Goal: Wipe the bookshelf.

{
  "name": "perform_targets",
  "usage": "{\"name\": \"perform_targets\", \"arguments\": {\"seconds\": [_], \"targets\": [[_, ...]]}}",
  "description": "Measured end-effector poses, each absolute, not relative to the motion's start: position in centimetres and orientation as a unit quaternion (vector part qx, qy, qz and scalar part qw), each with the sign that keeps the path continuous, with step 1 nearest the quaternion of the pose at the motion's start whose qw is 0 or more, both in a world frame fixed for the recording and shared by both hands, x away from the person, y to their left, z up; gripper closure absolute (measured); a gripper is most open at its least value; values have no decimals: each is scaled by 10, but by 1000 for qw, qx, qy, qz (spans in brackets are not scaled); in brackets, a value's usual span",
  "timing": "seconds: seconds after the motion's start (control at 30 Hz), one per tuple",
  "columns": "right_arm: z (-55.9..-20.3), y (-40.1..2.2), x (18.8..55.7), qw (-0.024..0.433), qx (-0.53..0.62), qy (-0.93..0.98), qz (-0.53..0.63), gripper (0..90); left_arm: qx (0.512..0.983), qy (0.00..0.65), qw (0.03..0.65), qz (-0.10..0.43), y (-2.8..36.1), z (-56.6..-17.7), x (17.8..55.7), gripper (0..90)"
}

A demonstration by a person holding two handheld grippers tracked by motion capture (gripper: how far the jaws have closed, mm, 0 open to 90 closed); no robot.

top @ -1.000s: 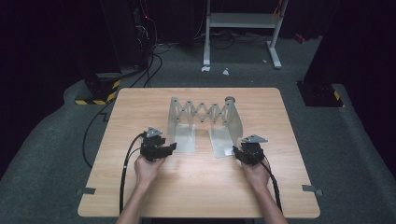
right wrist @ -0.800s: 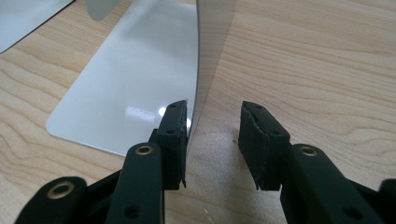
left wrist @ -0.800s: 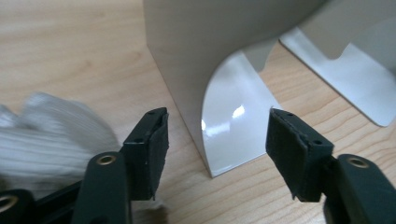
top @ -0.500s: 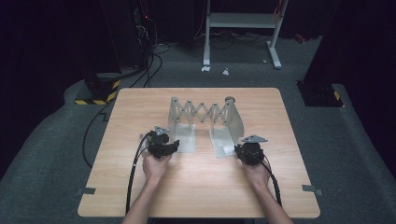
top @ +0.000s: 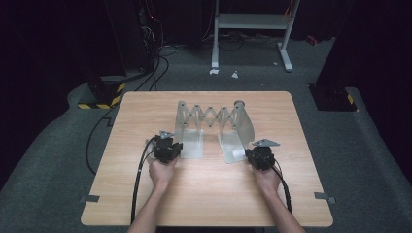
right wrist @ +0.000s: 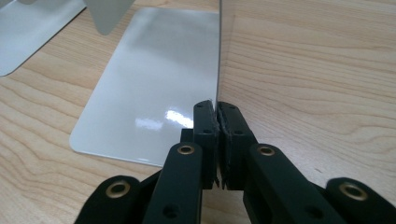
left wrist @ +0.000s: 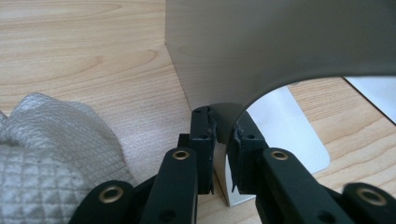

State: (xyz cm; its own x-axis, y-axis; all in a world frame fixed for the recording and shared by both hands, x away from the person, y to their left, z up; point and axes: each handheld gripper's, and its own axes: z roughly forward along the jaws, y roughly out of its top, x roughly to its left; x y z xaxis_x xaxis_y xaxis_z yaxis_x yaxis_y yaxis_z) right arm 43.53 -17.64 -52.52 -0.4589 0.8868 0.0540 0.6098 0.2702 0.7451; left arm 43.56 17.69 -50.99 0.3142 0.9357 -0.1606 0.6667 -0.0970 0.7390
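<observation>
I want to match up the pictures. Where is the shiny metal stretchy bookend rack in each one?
High view: the metal rack stands mid-table, between both grippers.
Left gripper view: its upright end plate spans the top, its lower edge between the jaws.
Right gripper view: its thin upright plate edge rises from the jaws, flat foot beside it.
Shared landmark: the wooden table.

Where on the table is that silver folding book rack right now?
In the high view the book rack stands upright at the middle of the wooden table, with the left gripper clamped on its left end plate and the right gripper on its right.
</observation>
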Motion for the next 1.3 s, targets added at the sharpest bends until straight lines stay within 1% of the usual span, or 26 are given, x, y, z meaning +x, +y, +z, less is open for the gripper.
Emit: {"name": "perform_targets", "arguments": {"seconds": [0.2, 0.33, 0.7, 0.73, 0.9, 1.0, 1.1, 1.17, 1.2, 1.27, 1.3], "targets": [[-525, -180, 434, 201, 504, 761, 356, 893, 732, 547, 367, 174, 175, -507, 429, 819], [-524, -183, 435, 205, 508, 759, 352, 898, 731, 548, 368, 173, 173, -508, 422, 820], [-524, -176, 450, 196, 515, 756, 354, 886, 733, 545, 365, 180, 165, -508, 398, 819], [-524, -177, 450, 191, 515, 758, 352, 877, 730, 549, 366, 177, 164, -508, 397, 820], [-526, -180, 448, 202, 506, 763, 348, 721, 728, 554, 365, 173, 164, -507, 397, 821], [-525, -184, 438, 208, 500, 764, 352, 638, 727, 554, 367, 173, 164, -508, 396, 820], [-521, -194, 431, 198, 507, 753, 370, 593, 730, 553, 364, 168, 165, -506, 397, 818], [-517, -200, 425, 191, 509, 749, 379, 592, 734, 553, 359, 166, 164, -505, 396, 818], [-513, -199, 420, 194, 504, 749, 385, 607, 735, 550, 359, 166, 163, -505, 395, 817], [-506, -195, 412, 204, 479, 756, 396, 712, 737, 546, 361, 167, 162, -506, 393, 814], [-503, -192, 409, 208, 469, 758, 402, 740, 737, 545, 363, 166, 161, -506, 392, 812]]}}
